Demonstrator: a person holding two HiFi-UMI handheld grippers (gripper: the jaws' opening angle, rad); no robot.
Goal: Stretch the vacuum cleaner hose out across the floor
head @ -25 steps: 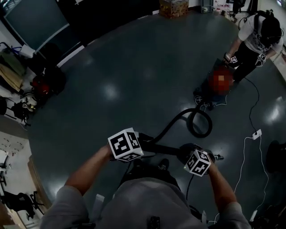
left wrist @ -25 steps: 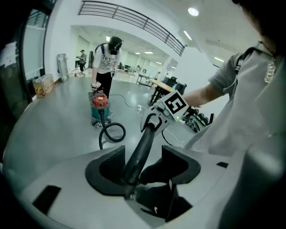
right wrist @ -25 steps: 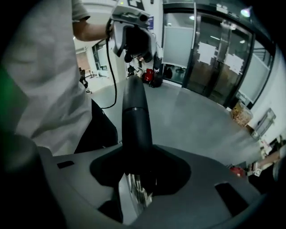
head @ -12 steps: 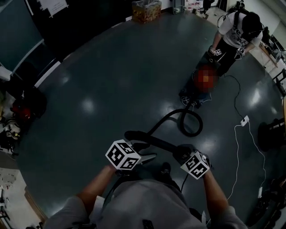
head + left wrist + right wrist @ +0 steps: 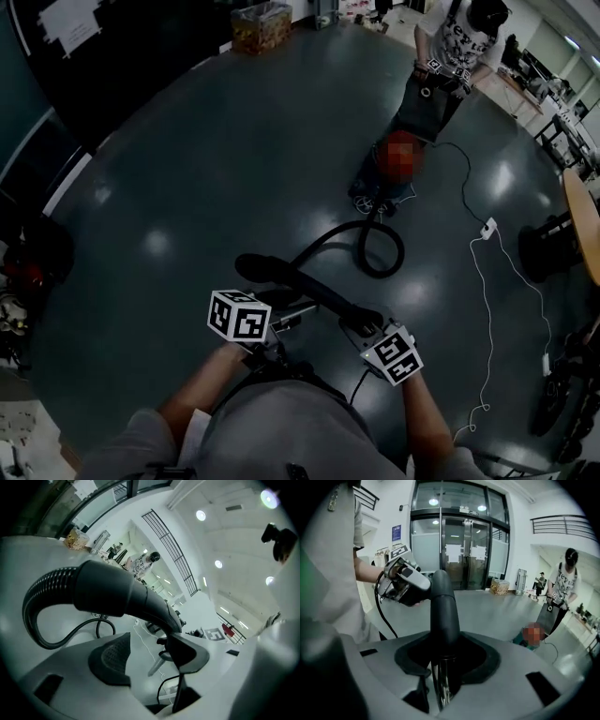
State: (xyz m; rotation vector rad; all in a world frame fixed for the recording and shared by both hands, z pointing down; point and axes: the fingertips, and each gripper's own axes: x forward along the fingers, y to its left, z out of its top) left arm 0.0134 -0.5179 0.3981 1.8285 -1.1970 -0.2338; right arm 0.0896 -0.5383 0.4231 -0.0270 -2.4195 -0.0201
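Observation:
The black vacuum hose (image 5: 328,238) runs from the vacuum cleaner (image 5: 377,190) through a loop on the floor to its thick handle (image 5: 309,289), which is held up in front of me. My right gripper (image 5: 361,326) is shut on the handle (image 5: 443,616) just above a chrome tube. My left gripper (image 5: 291,314) is at the handle's hose end. Its jaws have just been closing a little. In the left gripper view the handle (image 5: 112,595) and ribbed hose (image 5: 33,602) cross above the left gripper (image 5: 150,656). The handle's end reaches the right jaw and the left pad is bare.
A person (image 5: 452,47) with two grippers stands behind the vacuum cleaner. A white cable with a power strip (image 5: 487,229) lies on the floor to the right. A box (image 5: 261,23) stands at the far wall. A table edge (image 5: 583,234) is at the right, dark clutter (image 5: 28,262) at the left.
Both grippers and the handle have shifted toward the lower left of the head view, away from the vacuum cleaner, and both have rolled. The hose loop still lies on the floor.

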